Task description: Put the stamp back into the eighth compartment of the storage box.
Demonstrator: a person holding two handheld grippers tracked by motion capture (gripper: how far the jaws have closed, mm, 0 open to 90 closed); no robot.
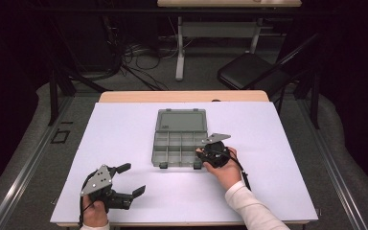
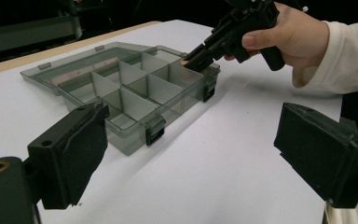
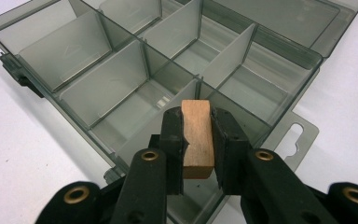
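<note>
Gripping a small wooden block [image 3: 197, 137] between both jaws, right gripper [image 3: 198, 140] poised over the near right corner of an open grey organizer box [image 3: 121, 88], jaws closed snugly on the block's two long sides, block upright and jutting past the jaw tips toward the dividers. Seen from above, same right gripper [image 1: 202, 153] at the box's [image 1: 179, 139] front right edge, right hand [image 1: 225, 167] wrapped round the grip, pale sleeve [image 1: 254, 208] trailing to the bottom edge. Hovering above the right-hand compartment of the front row, block [image 2: 185, 62] just a tan sliver at the jaw tips in the left gripper view; whether touching the compartment floor, cannot tell. Lying flat in the middle of the white table [image 1: 124, 124], box with its clear lid [image 1: 181, 120] folded back on the far side, two black latches at the near wall, compartments showing bare. Resting well apart at the table's near left corner, left gripper [image 1: 127, 179] held in the left hand [image 1: 95, 214], jaws spread wide and clasping nothing, pointing right across the white surface toward the box [image 2: 121, 93]. Beyond the table, a black chair [image 1: 249, 72] and a tangle of cables [image 1: 139, 57] on the floor.
</note>
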